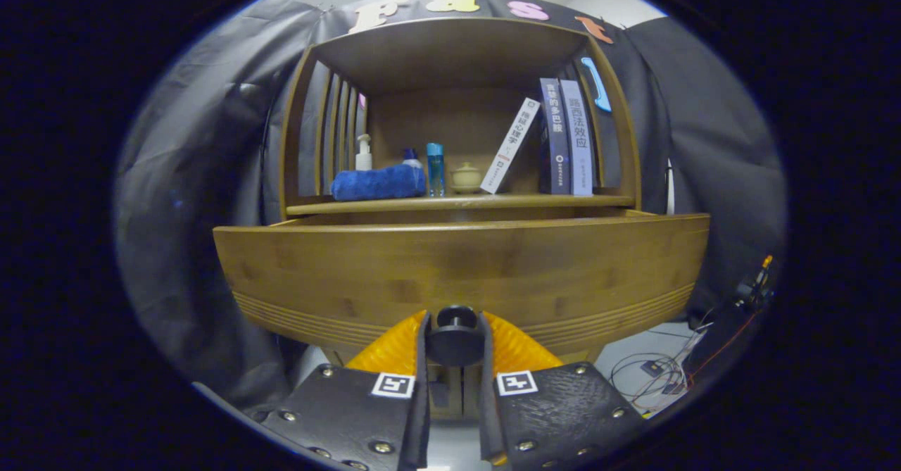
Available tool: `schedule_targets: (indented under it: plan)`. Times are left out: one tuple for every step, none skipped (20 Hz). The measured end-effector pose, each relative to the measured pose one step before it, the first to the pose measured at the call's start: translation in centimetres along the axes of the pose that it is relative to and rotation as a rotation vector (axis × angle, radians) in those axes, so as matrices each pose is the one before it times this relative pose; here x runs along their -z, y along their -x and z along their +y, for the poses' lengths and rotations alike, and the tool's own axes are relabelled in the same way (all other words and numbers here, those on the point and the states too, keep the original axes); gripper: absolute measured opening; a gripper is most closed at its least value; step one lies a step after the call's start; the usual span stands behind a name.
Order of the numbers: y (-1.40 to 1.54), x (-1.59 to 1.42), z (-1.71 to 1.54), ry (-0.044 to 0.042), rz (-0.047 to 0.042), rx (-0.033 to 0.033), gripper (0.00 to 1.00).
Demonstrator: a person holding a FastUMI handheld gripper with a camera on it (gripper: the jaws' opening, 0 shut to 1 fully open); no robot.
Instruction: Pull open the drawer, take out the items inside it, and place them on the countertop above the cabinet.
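The tongs [455, 344] are clenched on the dark round knob [455, 338] low on the drawer [461, 274] front — the drawer stands out from the cabinet, under the bench [461, 204]. Stiff wood, likely heavy; the small knob may slip — pull straight.

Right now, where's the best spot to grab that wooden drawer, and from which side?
By its round knob, come at straight from the front. The knob is the only part standing out from the drawer front, which is otherwise smooth. The tool is already there, a finger on each side of the knob, seemingly pressing it, and the drawer looks partly pulled out.
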State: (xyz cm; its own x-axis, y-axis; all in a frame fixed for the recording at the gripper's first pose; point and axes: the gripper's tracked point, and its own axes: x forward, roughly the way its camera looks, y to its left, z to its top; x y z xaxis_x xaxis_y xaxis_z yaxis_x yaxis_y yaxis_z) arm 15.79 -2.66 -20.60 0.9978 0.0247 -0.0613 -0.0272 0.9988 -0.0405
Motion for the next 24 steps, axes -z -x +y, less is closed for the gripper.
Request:
schedule_targets:
  plan:
    - [0.943,-0.016,0.268,-0.01523,0.00671,-0.00653,0.28]
    - [1.335,0.693,0.301,0.01021,0.00724,-0.00496,0.28]
    - [0.927,-0.251,0.132,0.01516,-0.01379,-0.0022,0.28]
    - [0.774,-0.032,-0.051,0.01488,-0.00507,0.01611,0.28]
    - [0.571,0.19,-0.196,0.0011,0.00218,0.00885,0.28]
    - [0.651,-0.046,0.114,-0.01166,-0.00182,-0.00168,0.28]
    - [0.489,-0.049,0.051,-0.01068,-0.00233,-0.00562,0.29]
    - [0.552,-0.267,-0.141,-0.0014,-0.00795,0.00045,0.28]
    - [0.008,-0.645,-1.514,0.02392,-0.03763,0.06735,0.28]
    - [0.054,-0.499,-0.342,0.01353,-0.02736,0.00916,0.15]
    - [1.215,-1.694,-0.357,0.00614,-0.03222,-0.01048,0.02]
    - [0.16,-1.209,-0.123,0.0113,-0.00856,0.0006,0.06]
    - [0.468,-0.967,0.172,0.00907,-0.00646,-0.01491,0.06]
    - [-0.132,-1.034,0.572,0.0027,-0.00217,-0.02182,0.11]
    - [0.054,-0.917,0.281,0.00474,0.00773,-0.00978,0.2]
    - [-0.157,-0.735,0.122,0.01436,0.01013,-0.00433,0.29]
    - [-0.092,-0.675,-0.13,0.01342,0.01027,0.00039,0.39]
    - [-0.024,-0.754,0.251,0.00169,0.00703,-0.01188,0.48]
    - [-0.491,-0.973,0.465,-0.01296,-0.00881,-0.01823,0.57]
    - [-0.397,-0.852,0.407,-0.0202,0.00495,-0.01601,0.66]
    - [-0.52,-0.474,0.062,-0.02676,0.0093,-0.00717,0.75]
    - [-0.563,-0.577,0.069,-0.02111,0.0157,-0.00239,0.84]
    - [-0.675,-0.565,-0.034,-0.01458,0.01303,0.00425,0.94]
    - [-0.758,-0.554,-0.074,0.00015,0.01495,0.00779,0.94]
